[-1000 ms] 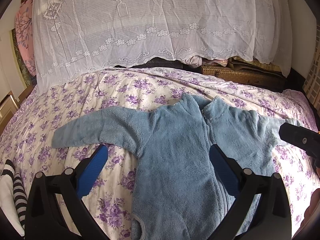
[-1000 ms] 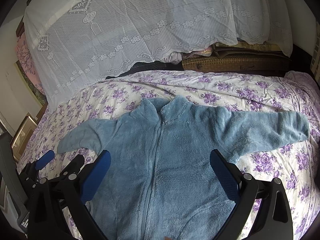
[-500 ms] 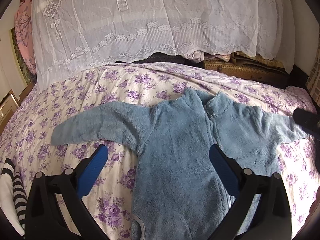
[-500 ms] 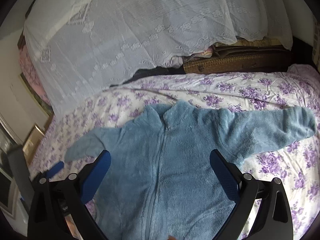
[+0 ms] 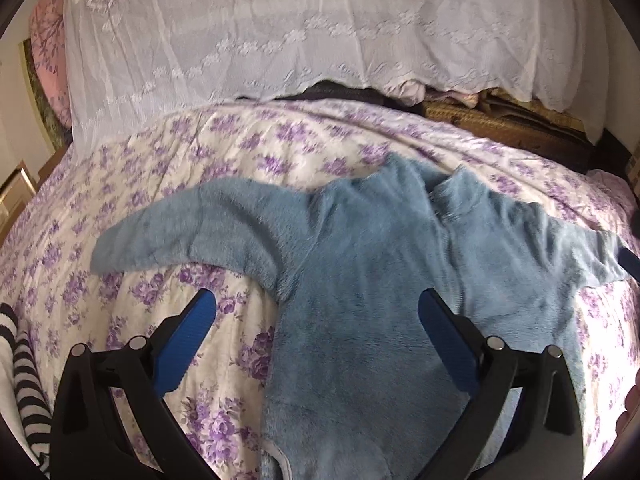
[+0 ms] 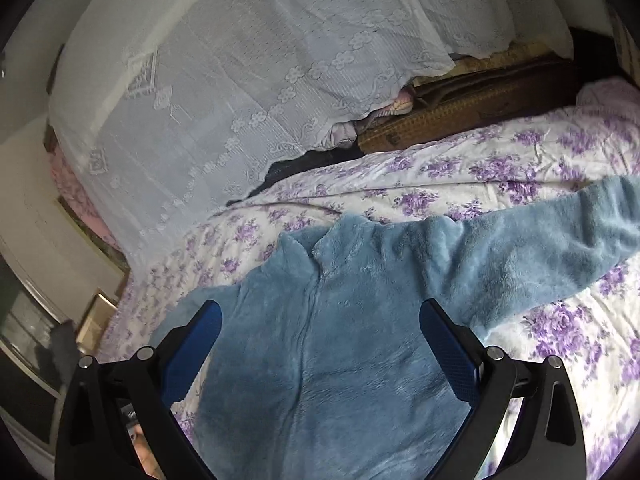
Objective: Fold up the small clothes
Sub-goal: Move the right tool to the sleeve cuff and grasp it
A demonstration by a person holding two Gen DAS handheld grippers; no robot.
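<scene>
A small blue fleece zip-up garment (image 5: 380, 280) lies flat, front up, on a bed with a purple-flowered cover (image 5: 180, 168), both sleeves spread outward. In the left wrist view its left sleeve (image 5: 180, 232) reaches left. In the right wrist view the garment (image 6: 340, 340) fills the middle and its right sleeve (image 6: 540, 248) reaches right. My left gripper (image 5: 316, 316) is open and empty above the garment's left armpit. My right gripper (image 6: 320, 324) is open and empty above the chest and zip.
A white lace cloth (image 5: 320, 32) covers a pile at the bed's far side, with woven mats (image 5: 500, 120) beside it. A black-and-white striped cloth (image 5: 20, 368) lies at the left near edge. A pink pillow (image 5: 44, 40) stands at the far left.
Both grippers have pulled back and tilted. The right wrist view has rolled and swung left, so the garment sits lower and slanted. The right gripper has slid almost out of the left view. The garment lies unmoved.
</scene>
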